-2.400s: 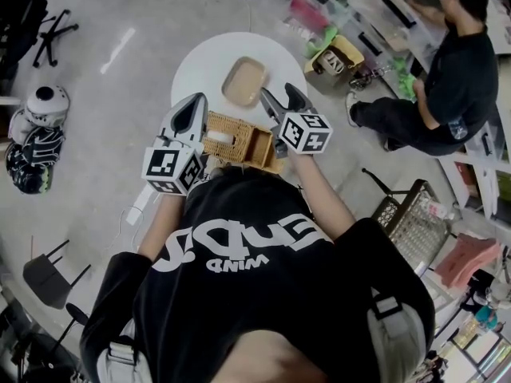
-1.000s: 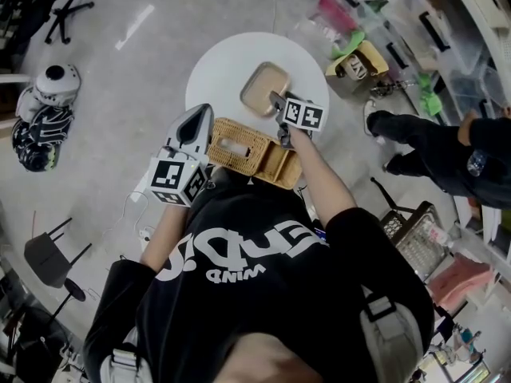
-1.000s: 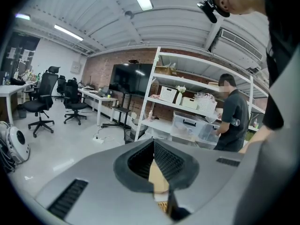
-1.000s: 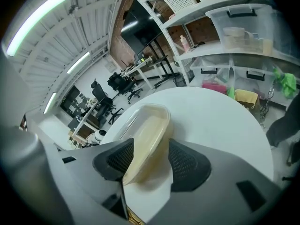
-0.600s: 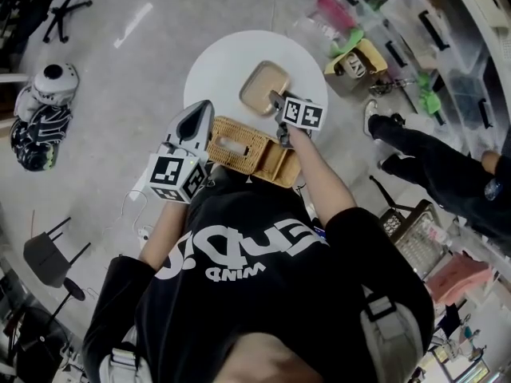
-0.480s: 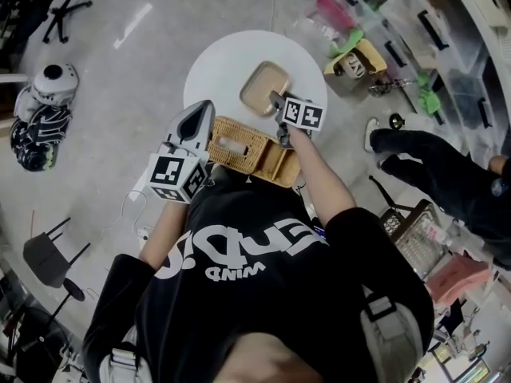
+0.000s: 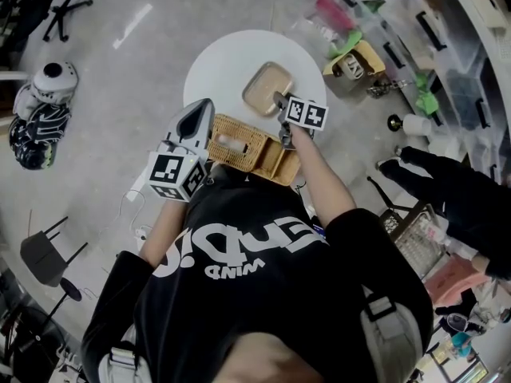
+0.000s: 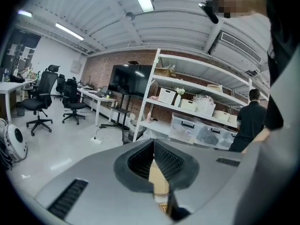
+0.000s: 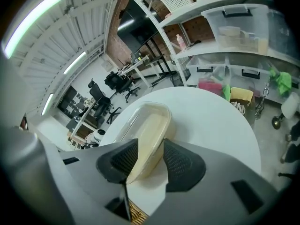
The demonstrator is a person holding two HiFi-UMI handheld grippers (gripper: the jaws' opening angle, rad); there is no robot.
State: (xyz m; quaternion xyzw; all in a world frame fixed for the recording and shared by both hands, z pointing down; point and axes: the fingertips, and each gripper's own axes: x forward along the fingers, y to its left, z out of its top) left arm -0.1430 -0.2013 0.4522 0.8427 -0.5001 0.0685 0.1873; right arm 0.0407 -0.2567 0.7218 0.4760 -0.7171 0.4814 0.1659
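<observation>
Pressed together at the tips, the left gripper jaws show only a tan sliver of the oblong woven wicker basket in the slit behind them, and we're sitting right at that basket's left end. Over on the other side, our right gripper has its jaws spread, nothing between them, hovering at the basket's far right corner. The shallow beige rounded tray lies just beyond. Basket and tray both rest on the round white table, the basket at the near edge. A person in dark clothes is well off to the right, by the white storage shelves.
</observation>
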